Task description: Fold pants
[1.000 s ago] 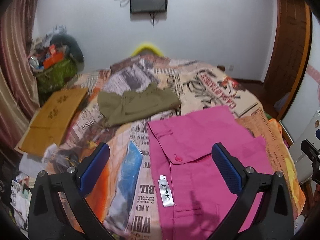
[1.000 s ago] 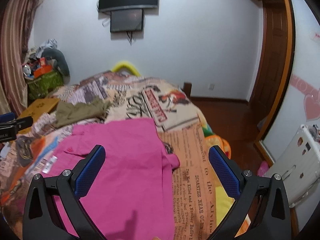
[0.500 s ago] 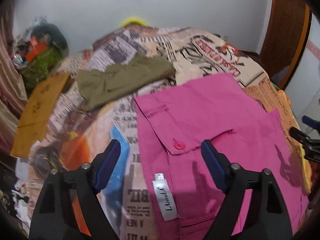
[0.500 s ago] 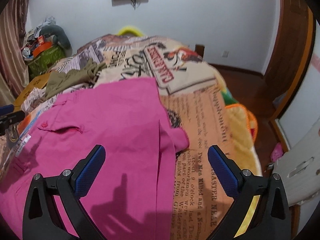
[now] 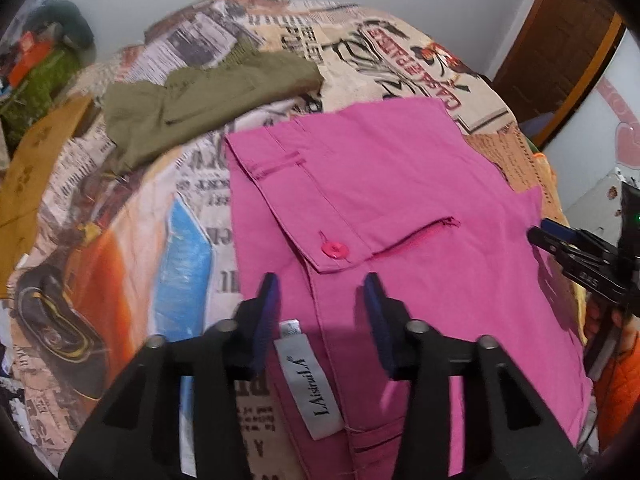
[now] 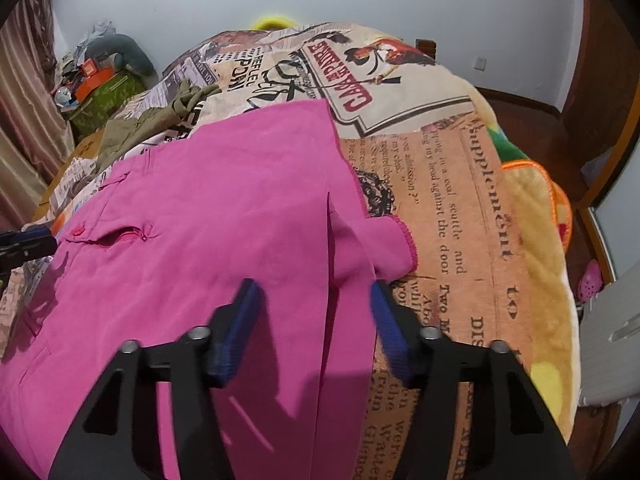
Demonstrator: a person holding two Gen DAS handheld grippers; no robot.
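Both grippers have dropped lower and tipped down toward the bed since the earlier frames, so the wall-mounted screen has slid almost out of the top of each view and the pink pants (image 5: 400, 208) now fill the middle. Their jaws have just been closing from wide apart.

Pink pants lie spread flat on the newspaper-print blanket (image 5: 132, 240), waistband toward the lower left of the left wrist view, with a pink button (image 5: 335, 249) on a pocket flap and a white brand label (image 5: 310, 380) at the bottom centre.

Left gripper (image 5: 320, 308): jaws partly apart, straddling the waistband edge beside the label; the blue pads do not visibly press the cloth.

Right gripper (image 6: 316, 320): jaws also partly apart, over the right edge of the pants (image 6: 224, 216) where a fold runs down the fabric and a hemmed corner juts out onto the blanket (image 6: 460, 208). No clamping is visible there either. That gripper also shows at the right edge of the left wrist view, low over the pink cloth.

An olive-green garment (image 5: 200, 100) lies crumpled beyond the pants at upper left, apart from them.
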